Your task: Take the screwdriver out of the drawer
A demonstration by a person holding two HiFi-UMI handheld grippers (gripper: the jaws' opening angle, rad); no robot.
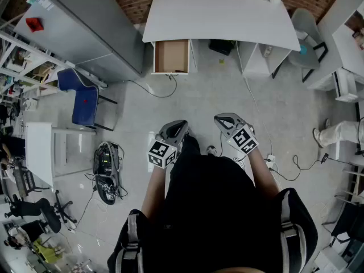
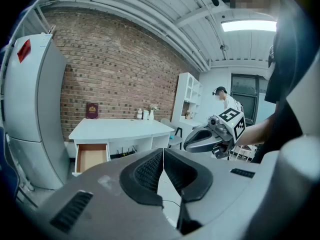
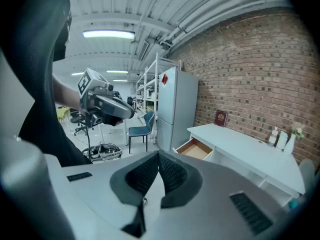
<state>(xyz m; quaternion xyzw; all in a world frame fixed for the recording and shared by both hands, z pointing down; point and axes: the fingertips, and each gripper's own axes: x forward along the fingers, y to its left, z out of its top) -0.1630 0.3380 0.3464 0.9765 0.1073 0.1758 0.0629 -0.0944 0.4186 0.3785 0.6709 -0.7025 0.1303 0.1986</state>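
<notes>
desk: smooth matt white
drawer: pale wood-look inside
wall: rough red brick
floor: smooth grey concrete

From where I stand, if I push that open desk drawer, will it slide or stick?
The drawer shows mostly bare bottom, so probably light. It sits square in the white desk, so it likely slides straight rather than tipping.

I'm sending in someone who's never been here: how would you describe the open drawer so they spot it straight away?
Look to the brick wall and the white desk standing against it. The drawer sits under the desk's left end as the head view shows it, beside the tall grey cabinet. It is pulled out, its tan inside showing against the white around it.
</notes>
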